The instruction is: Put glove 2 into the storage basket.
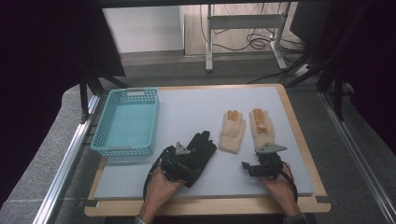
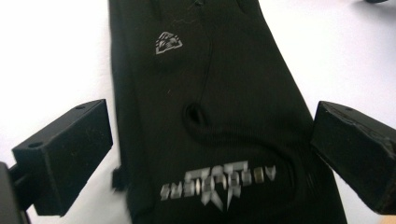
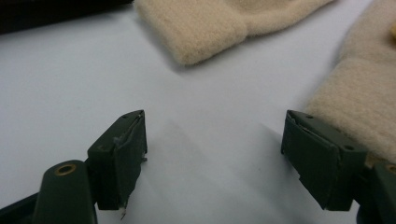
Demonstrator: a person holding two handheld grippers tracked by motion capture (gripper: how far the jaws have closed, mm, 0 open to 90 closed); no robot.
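So the left tongs (image 2: 212, 154) were spread wide right over the cuff end of the black glove (image 2: 210, 107), nothing pinched, glove lying flat on the tabletop (image 1: 187, 114). I'd call this the lining-up bit before a grab: next they'd need to drop and close on the cuff. Right tongs (image 3: 215, 154) were also spread, on bare tabletop beside the right cream glove (image 3: 359, 107), holding nothing. The left gripper view showed the logo print on the cuff. The high view gave what the close-ups didn't: the blue basket (image 1: 126, 122) off left, maybe where the gloves go.
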